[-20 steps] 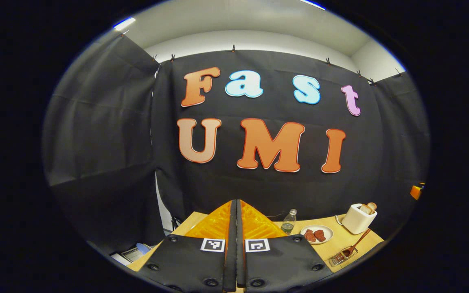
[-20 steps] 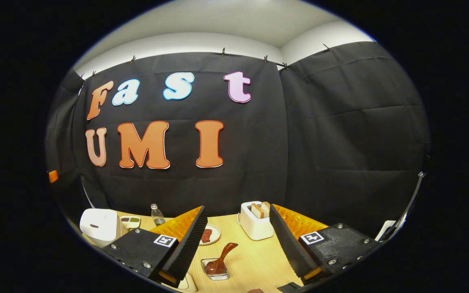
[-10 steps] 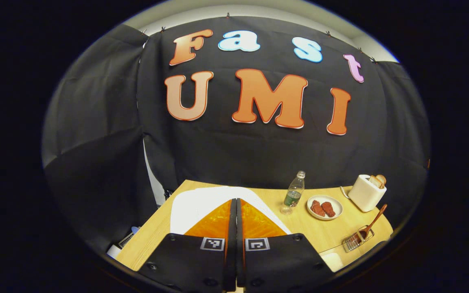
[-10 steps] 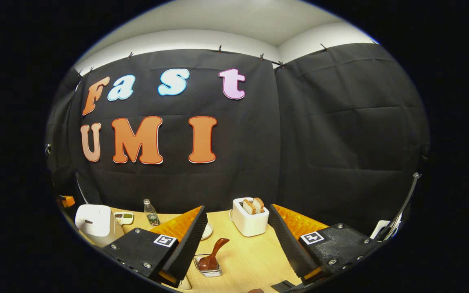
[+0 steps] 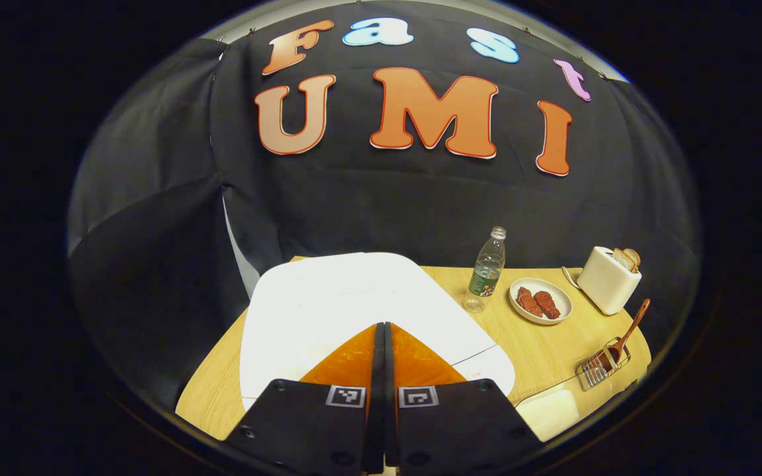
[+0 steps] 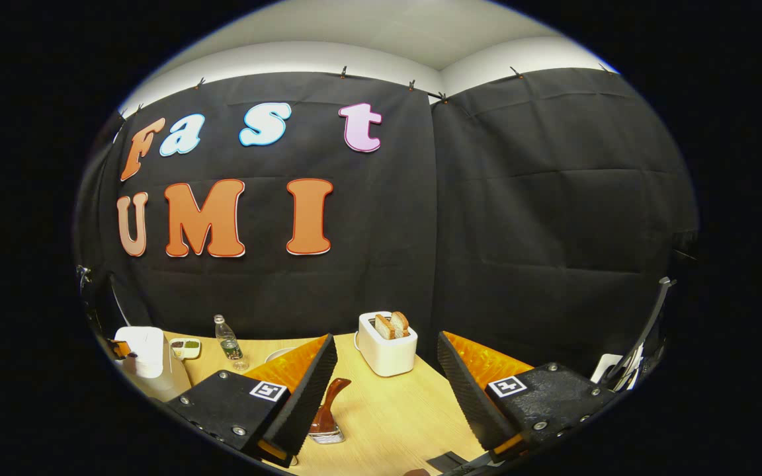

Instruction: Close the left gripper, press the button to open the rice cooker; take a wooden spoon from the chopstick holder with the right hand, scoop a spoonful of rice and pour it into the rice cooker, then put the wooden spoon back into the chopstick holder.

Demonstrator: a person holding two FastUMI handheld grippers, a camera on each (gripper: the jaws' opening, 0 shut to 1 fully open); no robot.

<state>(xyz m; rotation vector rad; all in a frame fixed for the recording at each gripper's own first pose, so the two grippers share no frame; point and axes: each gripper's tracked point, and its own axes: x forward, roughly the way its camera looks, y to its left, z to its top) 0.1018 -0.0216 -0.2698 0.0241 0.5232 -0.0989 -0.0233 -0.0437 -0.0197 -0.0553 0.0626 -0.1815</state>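
Over the white rice cooker [image 5: 354,311] the left gripper [image 5: 383,344] hovers, fingers clenched together, ready to press the button. Next comes a downward push. Right gripper [image 6: 386,370] gapes, near the wooden spoon [image 6: 329,403].

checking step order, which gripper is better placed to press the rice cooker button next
Left: the left gripper is shut, poised right over the white rice cooker. The right gripper is open, nearer the wooden spoon.

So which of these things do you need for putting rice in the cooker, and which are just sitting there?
Needed for the job:
- rice cooker, lid down
- wooden spoon
- chopstick holder that the spoon stands in
- left gripper, shut, over the cooker
- right gripper, open

Just sitting there:
- water bottle
- plate with reddish pieces of food
- toaster with bread
- small sauce dish
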